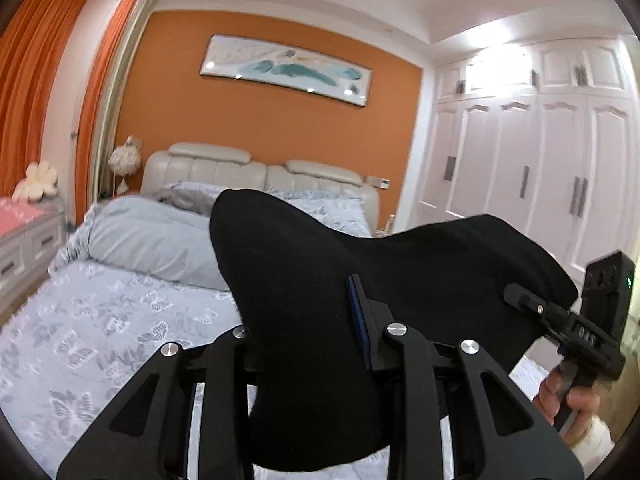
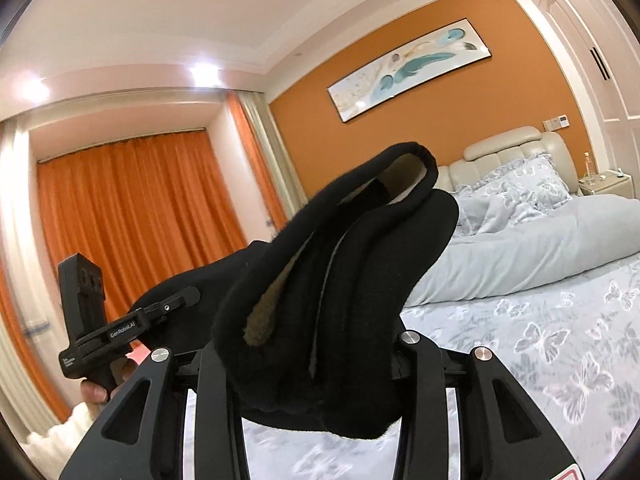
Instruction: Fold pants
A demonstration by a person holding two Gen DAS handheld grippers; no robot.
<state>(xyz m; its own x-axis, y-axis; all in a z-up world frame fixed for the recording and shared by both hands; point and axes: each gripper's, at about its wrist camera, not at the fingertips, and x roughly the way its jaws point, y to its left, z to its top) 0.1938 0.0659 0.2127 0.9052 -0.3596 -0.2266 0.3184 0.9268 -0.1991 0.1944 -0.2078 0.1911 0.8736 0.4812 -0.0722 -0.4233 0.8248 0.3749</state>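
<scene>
The black pants hang in the air above the bed, stretched between both grippers. My left gripper is shut on one end of the fabric, which bunches over and hides its fingertips. My right gripper shows at the right of the left wrist view, shut on the other end. In the right wrist view the pants fold over my right gripper, with a brown lining showing. My left gripper shows at left there, clamped on the fabric.
A bed with a grey butterfly-print sheet lies below. A rolled grey duvet and pillows lie near the cream headboard. White wardrobes stand right, orange curtains left.
</scene>
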